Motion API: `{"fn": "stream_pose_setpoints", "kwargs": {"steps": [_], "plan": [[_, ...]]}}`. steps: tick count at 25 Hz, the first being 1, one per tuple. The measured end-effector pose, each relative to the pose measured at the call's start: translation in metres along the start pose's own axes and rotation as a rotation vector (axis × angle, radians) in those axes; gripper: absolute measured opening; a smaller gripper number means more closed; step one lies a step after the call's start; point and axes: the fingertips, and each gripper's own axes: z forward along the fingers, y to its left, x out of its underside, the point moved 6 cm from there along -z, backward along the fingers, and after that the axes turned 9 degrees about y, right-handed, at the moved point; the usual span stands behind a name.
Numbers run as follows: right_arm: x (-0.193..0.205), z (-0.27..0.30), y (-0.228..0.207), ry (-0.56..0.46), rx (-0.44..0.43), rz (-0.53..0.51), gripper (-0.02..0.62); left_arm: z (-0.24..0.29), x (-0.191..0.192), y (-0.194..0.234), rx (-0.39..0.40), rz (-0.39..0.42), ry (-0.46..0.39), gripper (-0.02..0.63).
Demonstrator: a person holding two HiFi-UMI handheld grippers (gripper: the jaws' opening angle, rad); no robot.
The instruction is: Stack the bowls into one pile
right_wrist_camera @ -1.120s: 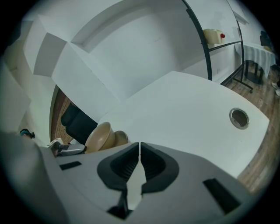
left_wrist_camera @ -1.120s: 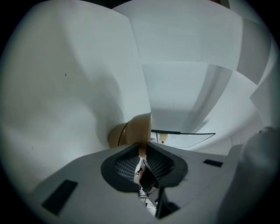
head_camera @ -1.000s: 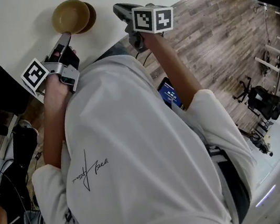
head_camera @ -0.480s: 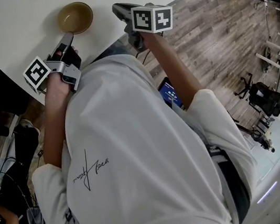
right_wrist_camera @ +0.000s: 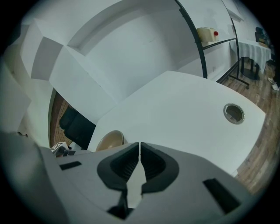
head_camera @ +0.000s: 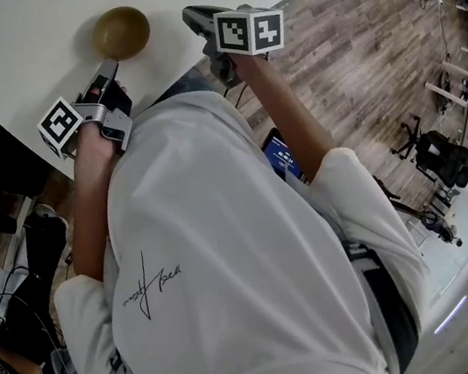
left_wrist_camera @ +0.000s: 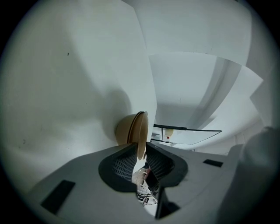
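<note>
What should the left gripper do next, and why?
Probably open the left gripper's jaws and draw back: they pinch the rim of the top bowl, which already sits nested in the lower bowl on the table. The right gripper is shut and empty, and no other bowl shows.

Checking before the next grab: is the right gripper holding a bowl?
No, the right gripper has its jaws together with nothing between them; the bowl sits on the table beyond.

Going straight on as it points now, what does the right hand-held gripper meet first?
Probably the white table top, just ahead of the right hand-held gripper; the tan round bowl sits left of that line.
</note>
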Motion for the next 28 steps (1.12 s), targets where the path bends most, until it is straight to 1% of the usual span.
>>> {"fn": "stream_pose_setpoints", "kwargs": {"steps": [1, 3, 7, 11, 18, 25, 28], "plan": [[0.0, -0.001, 0.0, -0.002, 0.001, 0.0, 0.021, 0.0, 0.0, 0.0, 0.001, 0.004, -0.002, 0.063], [0.0, -0.002, 0.0, -0.005, 0.002, 0.002, 0.021, -0.001, -0.001, -0.002, 0.002, 0.018, -0.004, 0.109], [0.0, -0.002, 0.0, -0.005, 0.002, 0.002, 0.021, -0.002, -0.001, -0.003, -0.008, 0.022, -0.01, 0.146], [0.001, -0.003, -0.001, -0.004, 0.0, 0.004, 0.021, -0.003, -0.002, -0.004, -0.008, 0.026, -0.021, 0.153], [0.002, -0.005, 0.0, -0.003, -0.002, -0.004, 0.021, -0.007, -0.003, -0.011, -0.008, 0.077, -0.051, 0.152], [0.001, -0.007, 0.005, -0.005, -0.005, -0.023, 0.021, -0.019, -0.011, -0.022, -0.006, 0.159, -0.11, 0.152], [0.0, -0.006, 0.009, -0.008, -0.006, -0.033, 0.021, -0.027, -0.016, -0.033, 0.02, 0.191, -0.14, 0.152]]}}
